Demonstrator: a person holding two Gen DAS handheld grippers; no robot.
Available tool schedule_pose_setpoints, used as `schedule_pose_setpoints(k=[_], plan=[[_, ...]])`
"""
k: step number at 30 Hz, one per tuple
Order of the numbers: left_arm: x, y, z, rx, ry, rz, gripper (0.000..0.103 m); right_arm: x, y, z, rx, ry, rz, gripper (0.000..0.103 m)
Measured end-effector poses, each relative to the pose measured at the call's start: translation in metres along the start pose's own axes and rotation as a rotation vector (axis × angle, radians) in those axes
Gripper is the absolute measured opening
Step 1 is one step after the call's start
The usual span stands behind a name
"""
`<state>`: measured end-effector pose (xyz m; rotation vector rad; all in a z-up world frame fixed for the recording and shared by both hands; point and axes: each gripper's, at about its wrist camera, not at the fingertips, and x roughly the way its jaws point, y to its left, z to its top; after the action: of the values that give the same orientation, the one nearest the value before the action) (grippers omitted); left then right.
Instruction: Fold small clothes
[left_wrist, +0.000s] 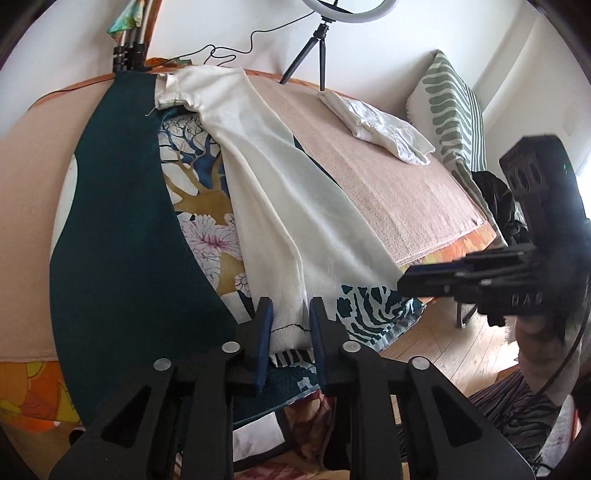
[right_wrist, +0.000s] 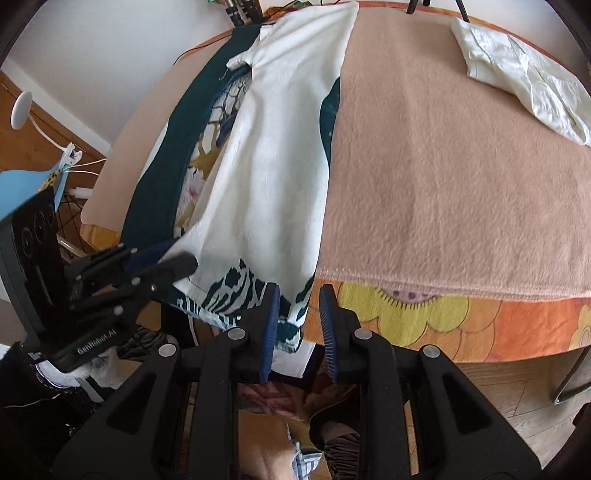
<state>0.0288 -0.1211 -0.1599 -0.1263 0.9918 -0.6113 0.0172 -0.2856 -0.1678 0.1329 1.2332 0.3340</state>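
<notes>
A white small garment (left_wrist: 280, 192) lies lengthwise on a teal patterned cloth (left_wrist: 122, 221) over the table; it also shows in the right wrist view (right_wrist: 273, 162). My left gripper (left_wrist: 290, 314) has its fingers on either side of the garment's near hem, with a gap still showing. My right gripper (right_wrist: 297, 310) is open at the table's near edge, around the garment's other hem corner. The right gripper also shows in the left wrist view (left_wrist: 424, 280), and the left gripper in the right wrist view (right_wrist: 173, 266).
A folded white garment (left_wrist: 376, 125) lies at the far right of the pink blanket (left_wrist: 388, 184). A ring light tripod (left_wrist: 314, 48) stands at the back. A green striped cushion (left_wrist: 450, 107) is beyond the table. Orange floral cloth (right_wrist: 480, 317) hangs at the front edge.
</notes>
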Motion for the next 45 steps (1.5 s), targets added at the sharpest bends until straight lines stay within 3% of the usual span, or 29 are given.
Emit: schedule_pose_setpoints(k=[1,5,7,9,10,13,17,19,21,25,32,41,45], plan=[[-0.001,0.002,0.0,-0.017,0.003,-0.014,0.008,0.002,0.001,-0.004,0.0,-0.005,0.004,0.023],[-0.01,0.006,0.001,-0.067,-0.022,-0.067,0.004,0.0,0.003,-0.013,-0.015,-0.033,0.017,0.003],[-0.014,0.016,0.001,-0.162,-0.02,-0.146,0.003,-0.008,0.001,-0.014,-0.014,-0.053,-0.008,0.002],[-0.02,0.03,-0.002,-0.297,-0.047,-0.275,0.003,-0.021,-0.004,-0.014,0.0,-0.082,-0.012,0.002],[-0.019,0.031,-0.004,-0.315,-0.037,-0.263,0.003,-0.027,-0.008,-0.014,0.009,-0.097,-0.015,0.002],[-0.008,0.025,-0.013,-0.236,0.007,-0.183,0.003,-0.03,-0.013,-0.014,0.012,-0.103,-0.038,0.002],[-0.01,0.015,-0.022,-0.161,0.039,-0.154,0.002,-0.032,-0.017,-0.024,-0.02,-0.091,-0.112,0.002],[-0.016,0.012,-0.022,-0.144,0.038,-0.147,0.005,-0.04,-0.019,-0.03,-0.039,-0.107,-0.089,0.002],[-0.021,0.011,-0.022,-0.134,0.04,-0.15,0.005,-0.045,-0.014,-0.036,-0.092,-0.13,-0.083,0.005],[-0.034,0.009,-0.021,-0.064,0.029,-0.125,0.005,-0.042,0.002,-0.039,-0.269,-0.15,-0.101,0.022],[-0.048,0.014,-0.012,-0.019,-0.01,-0.094,0.005,-0.021,0.015,-0.023,-0.433,-0.138,-0.029,0.023],[-0.005,-0.014,0.011,0.09,0.047,-0.091,0.005,-0.023,0.031,-0.046,-0.583,-0.077,0.009,0.023],[0.012,-0.016,0.01,0.115,0.089,-0.073,0.005,-0.032,0.026,-0.045,-0.639,-0.104,-0.072,0.023]])
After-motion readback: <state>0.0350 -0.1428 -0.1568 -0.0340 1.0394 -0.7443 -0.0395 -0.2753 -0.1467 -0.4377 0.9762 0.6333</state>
